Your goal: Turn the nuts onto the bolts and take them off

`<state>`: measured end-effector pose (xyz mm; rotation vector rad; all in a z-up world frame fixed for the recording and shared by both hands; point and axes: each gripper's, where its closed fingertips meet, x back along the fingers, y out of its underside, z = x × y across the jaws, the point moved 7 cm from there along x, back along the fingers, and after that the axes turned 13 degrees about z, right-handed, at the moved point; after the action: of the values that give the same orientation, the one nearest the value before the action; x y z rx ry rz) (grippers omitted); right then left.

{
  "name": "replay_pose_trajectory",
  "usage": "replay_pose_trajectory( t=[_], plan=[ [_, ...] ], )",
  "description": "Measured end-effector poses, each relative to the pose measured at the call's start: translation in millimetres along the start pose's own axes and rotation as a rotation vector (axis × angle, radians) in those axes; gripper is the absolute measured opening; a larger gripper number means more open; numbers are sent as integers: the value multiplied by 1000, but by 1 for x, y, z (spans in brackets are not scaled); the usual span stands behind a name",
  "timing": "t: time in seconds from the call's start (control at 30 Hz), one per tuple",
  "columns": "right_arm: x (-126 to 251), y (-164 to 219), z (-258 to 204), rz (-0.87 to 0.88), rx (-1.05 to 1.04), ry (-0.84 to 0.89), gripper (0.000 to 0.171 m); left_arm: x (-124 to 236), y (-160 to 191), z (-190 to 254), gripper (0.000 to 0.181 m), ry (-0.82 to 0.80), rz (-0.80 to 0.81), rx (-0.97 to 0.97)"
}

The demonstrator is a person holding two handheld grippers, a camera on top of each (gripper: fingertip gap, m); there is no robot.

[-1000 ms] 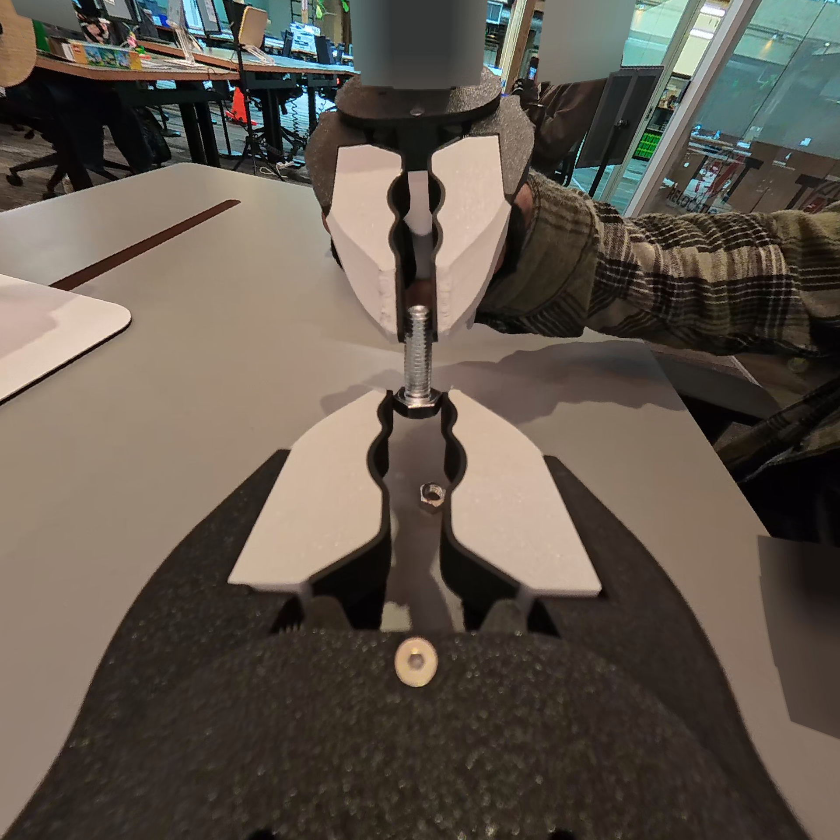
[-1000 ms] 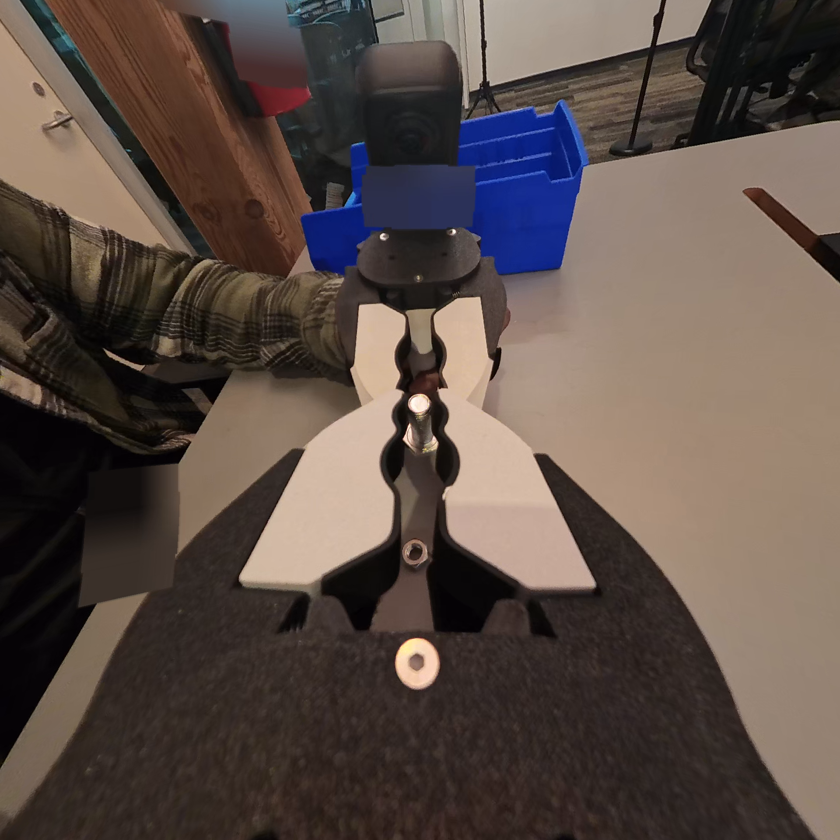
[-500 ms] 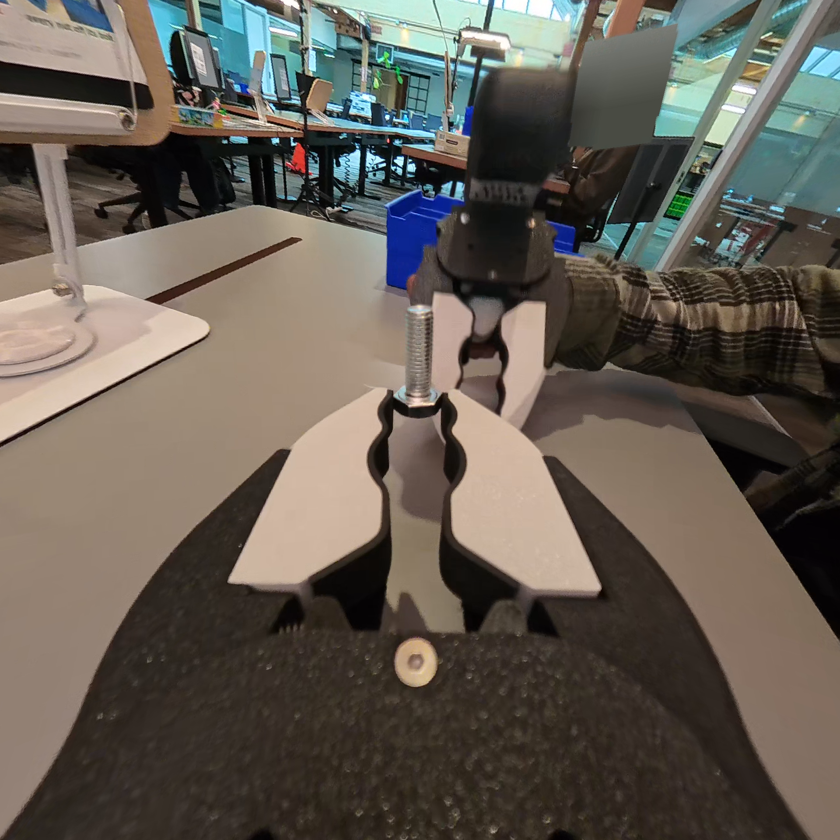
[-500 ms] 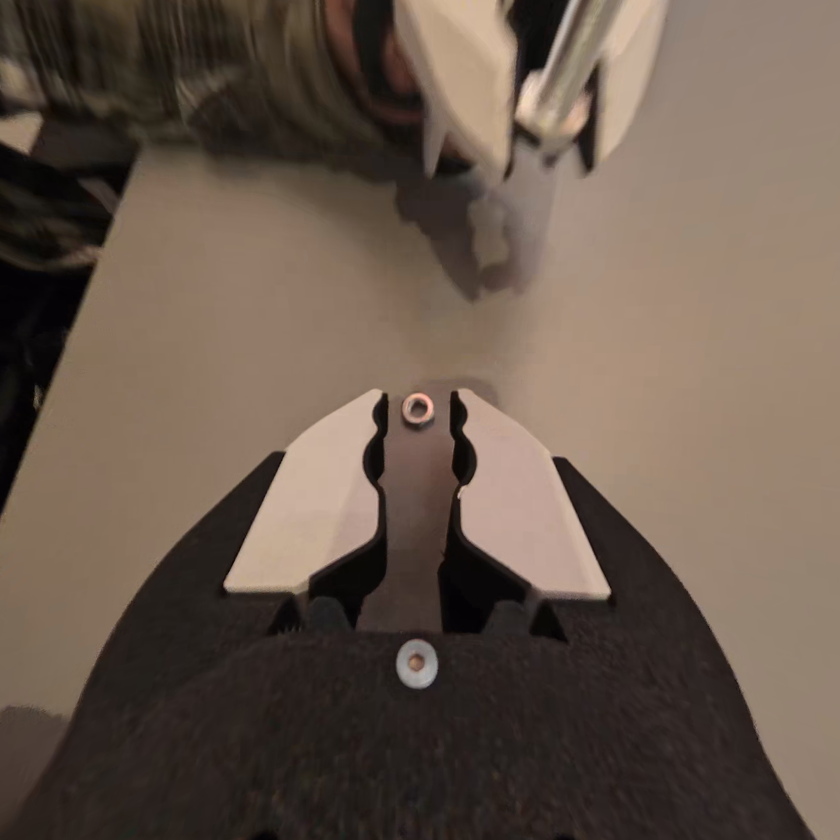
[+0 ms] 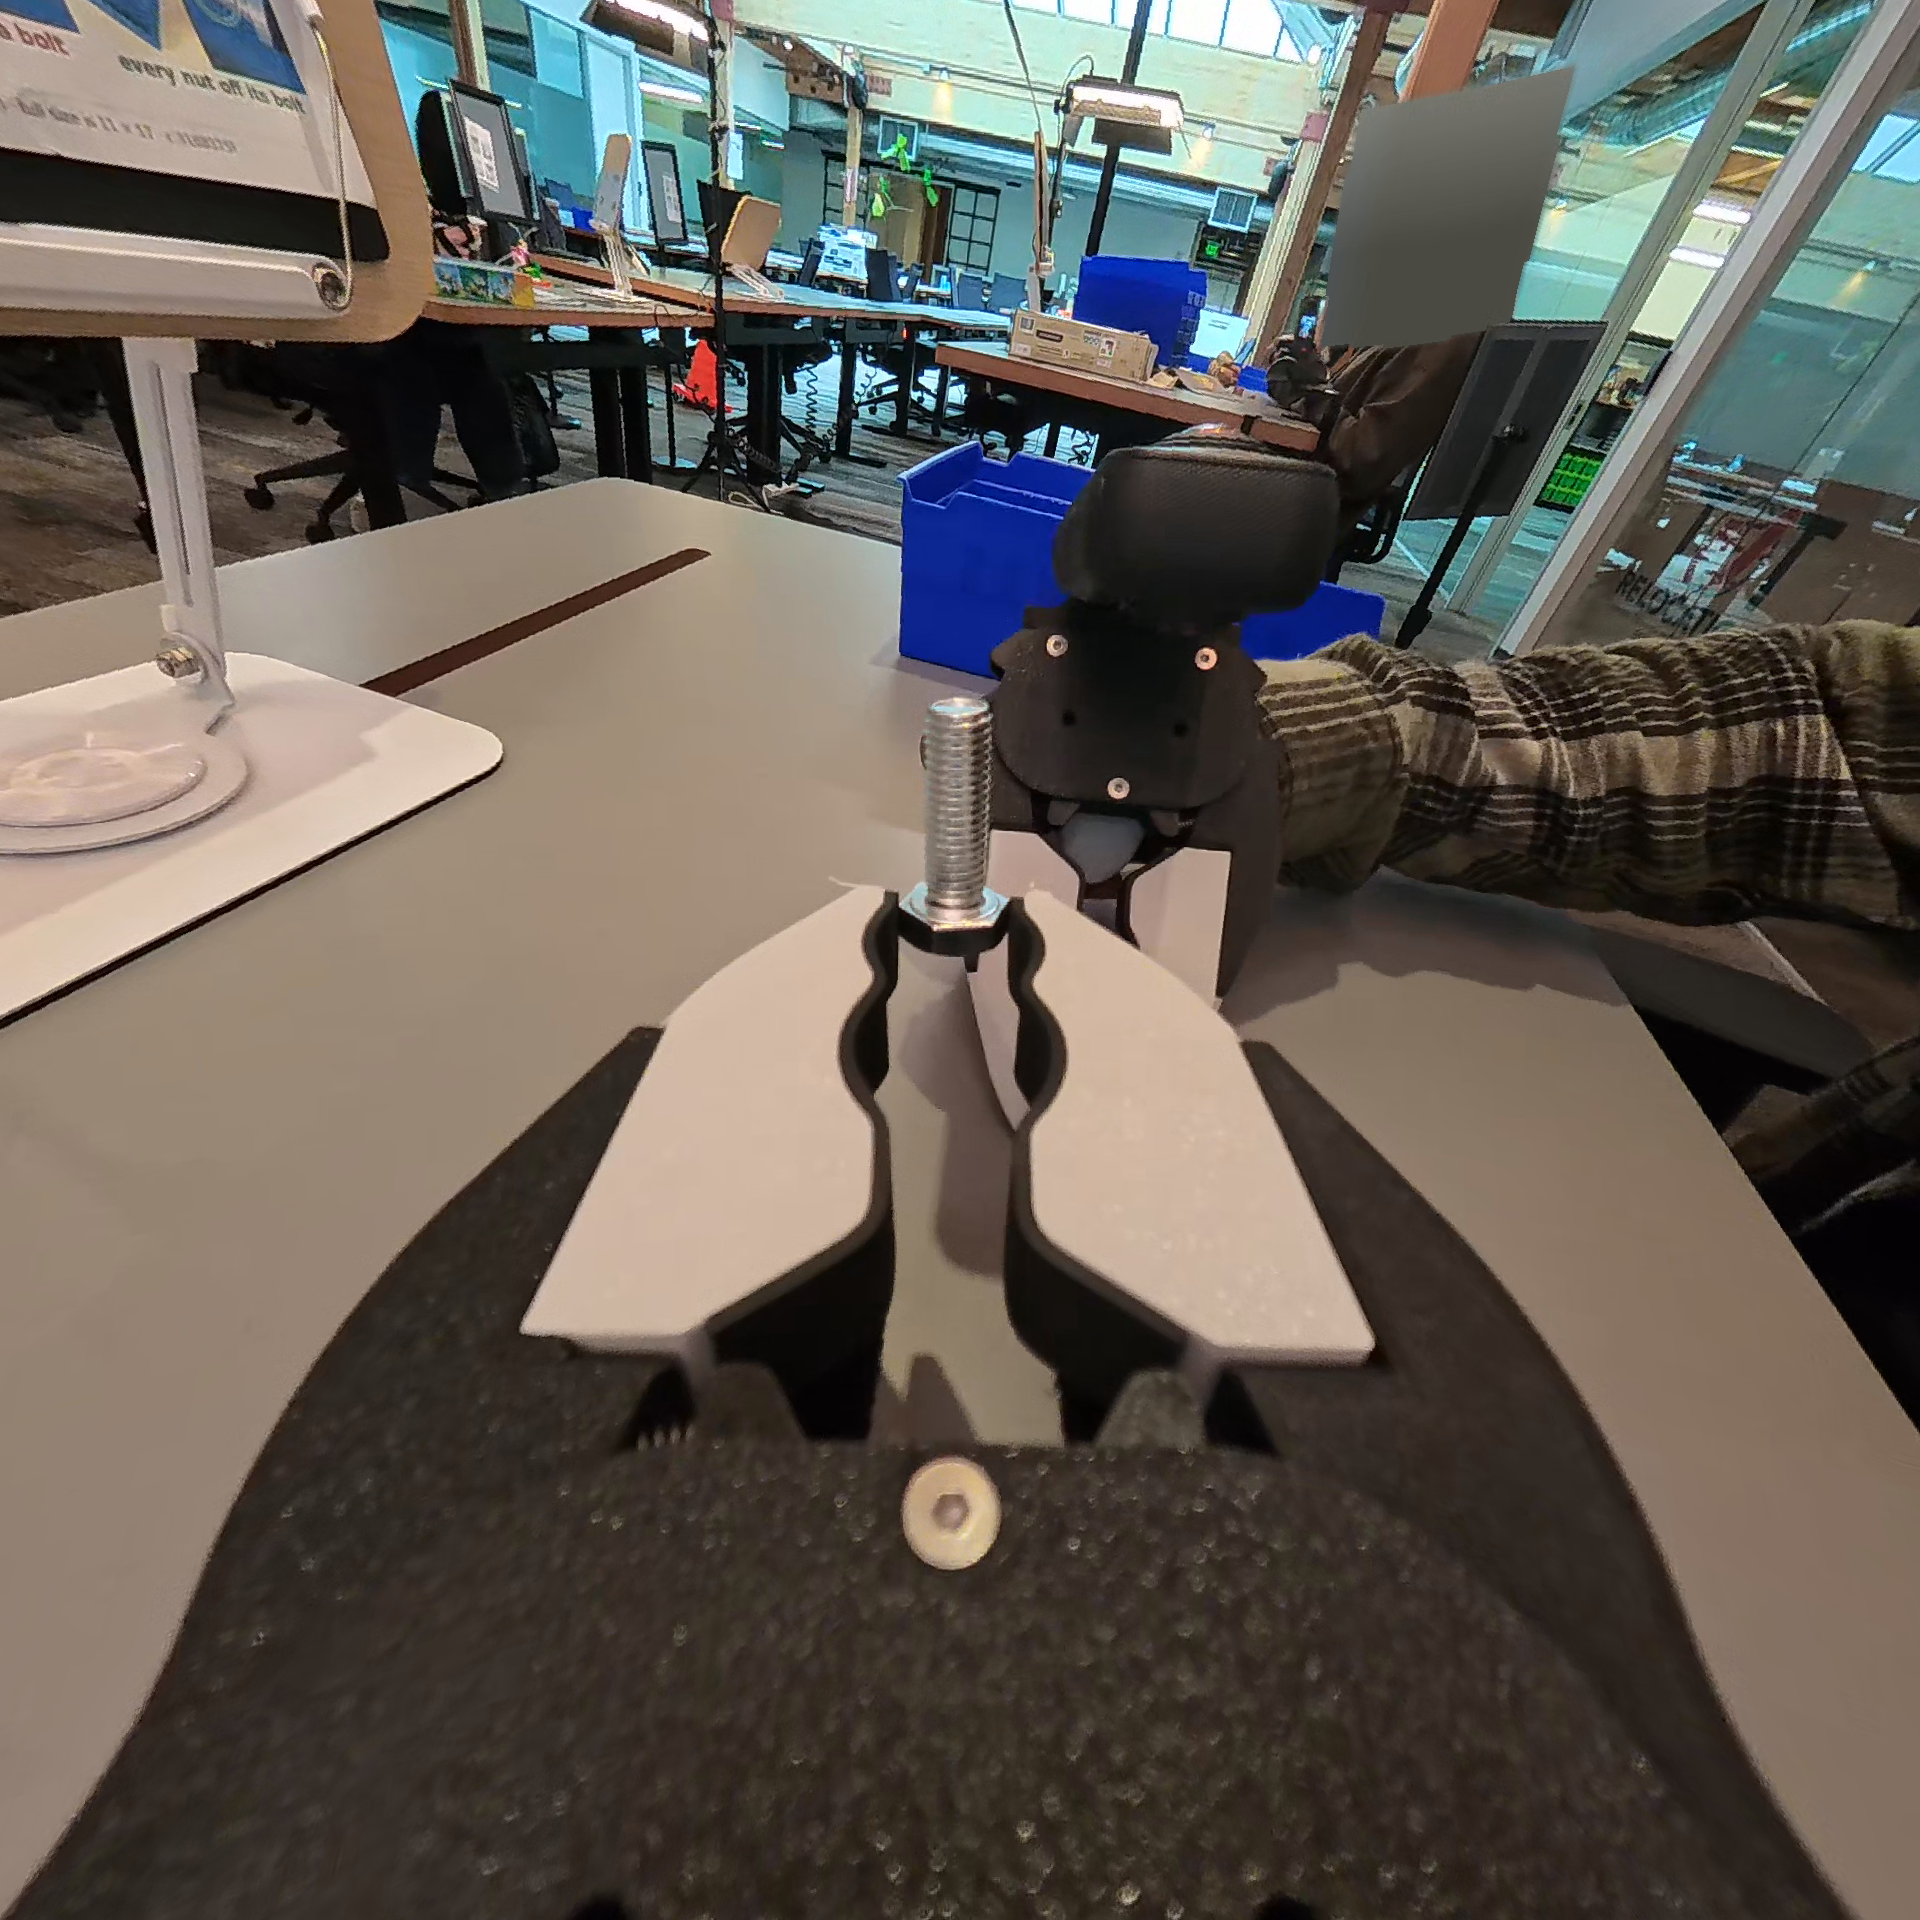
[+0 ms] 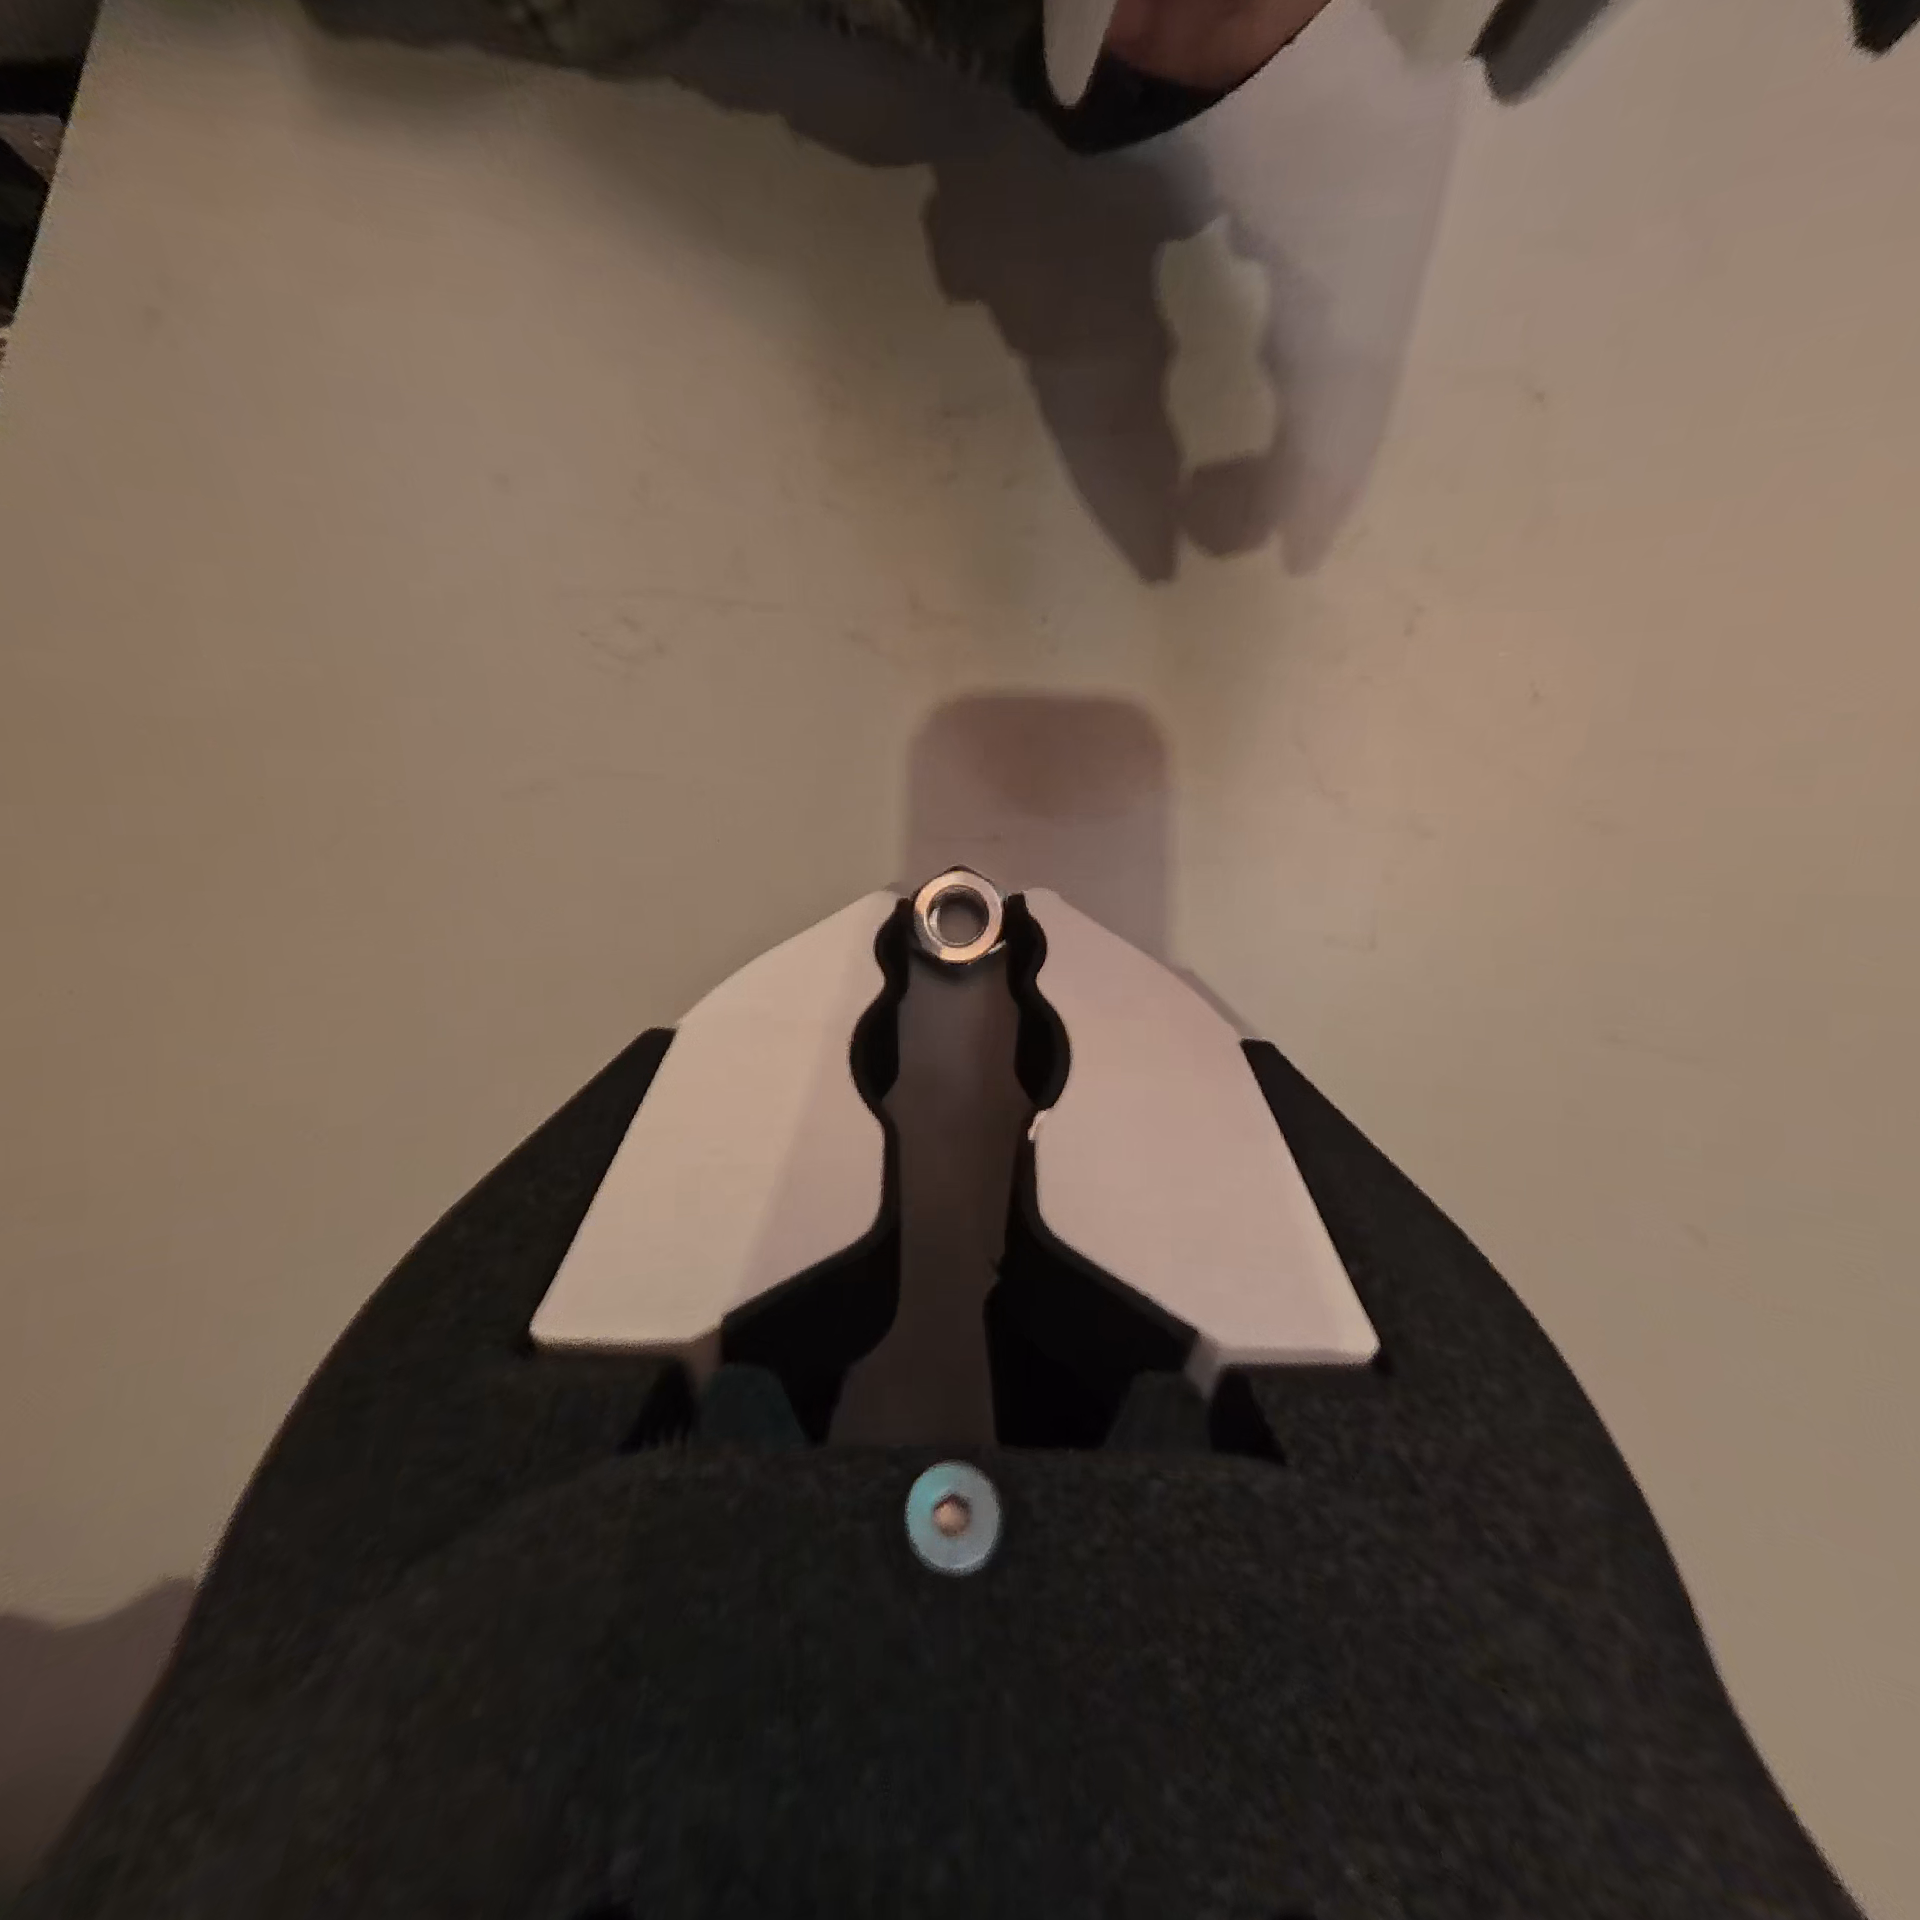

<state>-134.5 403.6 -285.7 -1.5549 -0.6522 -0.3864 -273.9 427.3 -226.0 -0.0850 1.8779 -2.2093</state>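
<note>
My left gripper [image 5: 951, 914] is shut on the hex head of a silver bolt [image 5: 958, 800]. The bolt stands upright with its threaded end up and bare. My right gripper [image 6: 958, 914] points straight down at the grey table [image 6: 416, 520]. Its fingertips are closed against a small silver nut [image 6: 958, 928] that lies flat on the table. In the left wrist view the right gripper [image 5: 1132, 748] stands just behind and to the right of the bolt, fingers down on the table. The nut is hidden in that view.
A blue bin [image 5: 987, 561] stands behind the right gripper. A white stand base [image 5: 208, 769] with a sign holder sits at the left. A dark strip [image 5: 540, 623] runs along the table. A plaid sleeve [image 5: 1558, 769] reaches in from the right. My right fingertips sit around 12 cm from my left ones.
My right gripper left the bolt's tip, swung down to the table and closed around the loose nut. My left gripper tilted up with the bolt still in it.
</note>
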Motion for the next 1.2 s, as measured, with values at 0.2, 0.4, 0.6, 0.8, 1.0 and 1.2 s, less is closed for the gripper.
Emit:
replay_pose_trajectory(
  t=[0.2, 0.4, 0.6, 0.8, 1.0, 1.2],
  plan=[
    [31, -19, 1, 127, -46, 32, 17, -3, 2, 4, 20, 12, 6, -18],
    [106, -95, -3, 197, 62, 93, 17, -12, 4, 18, 19, 59, 6, -65],
    [96, -125, 1, 68, 107, 16, 17, -19, 4, 27, 20, 85, 11, -88],
    [80, -131, 3, -27, 124, -25, 17, -19, 4, 29, 20, 86, 11, -99],
    [75, -132, 4, -53, 108, -34, 17, -18, 2, 29, 20, 79, 13, -113],
    [76, -134, 5, -10, 59, -38, 17, -18, 1, 31, 20, 72, 27, -131]
  ],
)
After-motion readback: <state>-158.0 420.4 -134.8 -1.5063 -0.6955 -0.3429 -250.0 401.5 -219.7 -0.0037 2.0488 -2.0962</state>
